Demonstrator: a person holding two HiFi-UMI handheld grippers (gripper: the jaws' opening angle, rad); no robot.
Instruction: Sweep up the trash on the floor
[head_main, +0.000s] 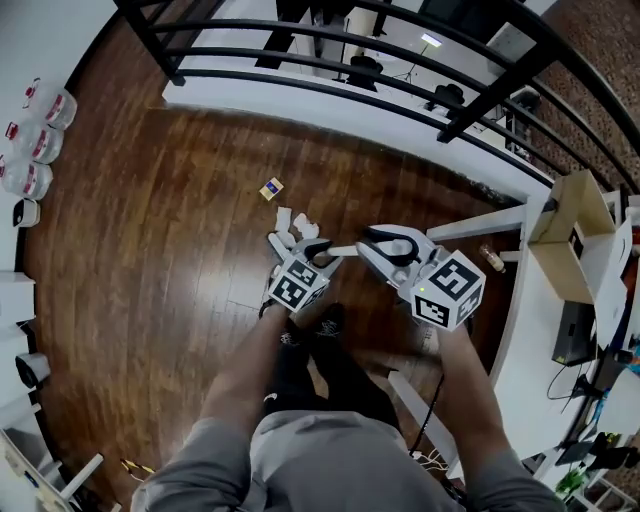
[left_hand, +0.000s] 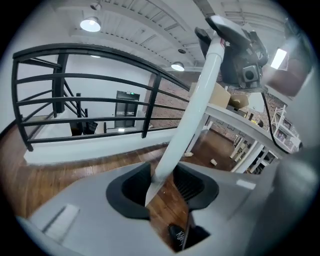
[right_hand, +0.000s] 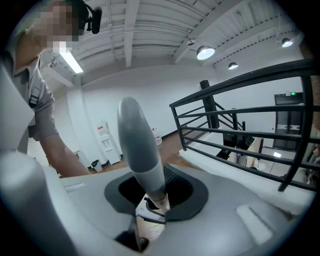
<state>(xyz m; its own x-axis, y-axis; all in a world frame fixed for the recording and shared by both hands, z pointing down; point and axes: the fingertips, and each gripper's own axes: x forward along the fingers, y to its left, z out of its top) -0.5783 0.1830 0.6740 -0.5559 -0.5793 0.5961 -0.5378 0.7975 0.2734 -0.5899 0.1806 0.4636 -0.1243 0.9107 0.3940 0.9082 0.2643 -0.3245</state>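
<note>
Both grippers are out in front of the person, over the dark wooden floor (head_main: 150, 250). The left gripper (head_main: 300, 244) is clamped on a long white handle (left_hand: 195, 110), which rises from between its jaws toward 1 o'clock. The right gripper (head_main: 385, 240), at 3 o'clock of the left one, has its jaws closed round the same handle near its rounded grey end (right_hand: 140, 145). And there's the trash: white scraps (head_main: 293, 220) lie on the boards at 12 o'clock of the left gripper, just beyond its tips. A small card (head_main: 271, 188) lies a little farther out at 11 o'clock. A black railing (head_main: 330, 60) curves across the far side. Over at 3 o'clock, a white worktop (head_main: 512, 330) carries a cardboard box (head_main: 570, 235).
</note>
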